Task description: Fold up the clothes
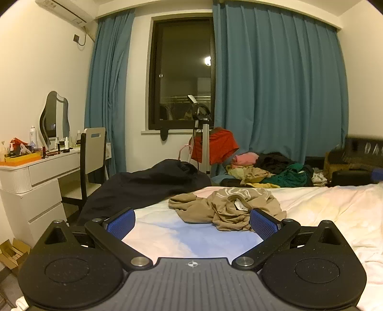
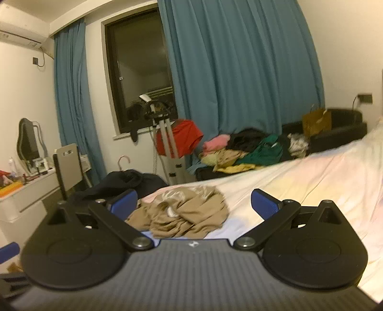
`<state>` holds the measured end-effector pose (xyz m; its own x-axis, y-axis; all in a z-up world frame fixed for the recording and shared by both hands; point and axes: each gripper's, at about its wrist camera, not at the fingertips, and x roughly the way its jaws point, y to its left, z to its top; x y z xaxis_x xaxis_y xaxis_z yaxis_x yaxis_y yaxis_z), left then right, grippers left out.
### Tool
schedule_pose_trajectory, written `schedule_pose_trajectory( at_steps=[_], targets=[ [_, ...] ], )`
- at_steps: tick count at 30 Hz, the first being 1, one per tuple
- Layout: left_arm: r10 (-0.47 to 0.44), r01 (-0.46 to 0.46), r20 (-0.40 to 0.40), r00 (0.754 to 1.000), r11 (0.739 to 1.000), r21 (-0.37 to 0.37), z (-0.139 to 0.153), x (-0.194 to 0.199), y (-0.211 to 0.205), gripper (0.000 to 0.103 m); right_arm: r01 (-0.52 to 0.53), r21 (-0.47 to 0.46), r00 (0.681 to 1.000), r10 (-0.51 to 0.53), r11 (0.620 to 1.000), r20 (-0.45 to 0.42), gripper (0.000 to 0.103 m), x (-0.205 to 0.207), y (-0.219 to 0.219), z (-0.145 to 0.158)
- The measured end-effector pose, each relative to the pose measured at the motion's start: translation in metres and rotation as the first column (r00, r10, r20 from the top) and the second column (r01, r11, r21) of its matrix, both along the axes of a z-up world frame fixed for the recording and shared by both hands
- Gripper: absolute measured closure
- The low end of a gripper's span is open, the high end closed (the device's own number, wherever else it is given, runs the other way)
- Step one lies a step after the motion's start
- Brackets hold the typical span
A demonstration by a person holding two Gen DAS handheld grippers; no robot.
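Crumpled tan cotton shirt (image 1: 227, 210) lay on pale bedsheet (image 1: 323, 210); left gripper (image 1: 192, 223), right gripper (image 2: 194, 205) both spread wide, empty.

One crumpled tan garment (image 1: 225, 210) lies on the one bed (image 1: 323, 210), and one dark garment (image 1: 143, 184) is heaped at its far left edge. Beyond it sits one mixed pile of clothes (image 1: 268, 171); the pieces in it are too tangled to count. Two blue curtains (image 1: 280, 79) flank one window (image 1: 182, 71). There is one chair (image 1: 92, 153), one mirror (image 1: 55, 117), one air conditioner (image 1: 64, 10) and one red garment (image 1: 219, 146) hanging on one stand (image 1: 204, 143). Two hand-held grippers are out, the left hand-held gripper (image 1: 192, 221) and the right hand-held gripper (image 2: 195, 203), each showing two blue pads.
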<state>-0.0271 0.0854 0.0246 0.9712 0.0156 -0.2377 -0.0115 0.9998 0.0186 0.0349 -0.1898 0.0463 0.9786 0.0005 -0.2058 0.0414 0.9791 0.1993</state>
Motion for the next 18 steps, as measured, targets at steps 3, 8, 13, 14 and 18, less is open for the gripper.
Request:
schedule_pose_trajectory(
  at_steps=[3, 8, 13, 14, 18],
  targets=[
    [-0.025, 0.025, -0.006, 1.000, 1.000, 0.003, -0.002, 0.000, 0.002, 0.000, 0.005, -0.024, 1.000, -0.005, 1.000, -0.004, 0.000, -0.007, -0.009, 0.004],
    [-0.064, 0.064, -0.008, 0.998, 0.998, -0.001, -0.005, -0.004, 0.008, 0.000, 0.043, -0.073, 0.999, -0.044, 0.996, -0.017, 0.000, -0.020, -0.018, 0.005],
    [-0.081, 0.081, 0.004, 0.997, 0.997, -0.013, -0.001, -0.005, 0.004, 0.000, 0.045, -0.050, 0.999, -0.046, 0.998, -0.017, 0.000, -0.037, -0.020, 0.014],
    [-0.083, 0.083, 0.005, 0.997, 0.997, -0.012, 0.000, -0.005, 0.002, 0.000, 0.048, -0.052, 0.999, -0.049, 0.997, -0.017, 0.000, -0.040, -0.019, 0.017],
    [-0.084, 0.084, 0.016, 0.996, 0.996, -0.011, 0.003, -0.010, 0.000, 0.000, 0.034, -0.056, 0.999, -0.035, 0.998, -0.018, 0.000, -0.046, -0.012, 0.028]
  ],
)
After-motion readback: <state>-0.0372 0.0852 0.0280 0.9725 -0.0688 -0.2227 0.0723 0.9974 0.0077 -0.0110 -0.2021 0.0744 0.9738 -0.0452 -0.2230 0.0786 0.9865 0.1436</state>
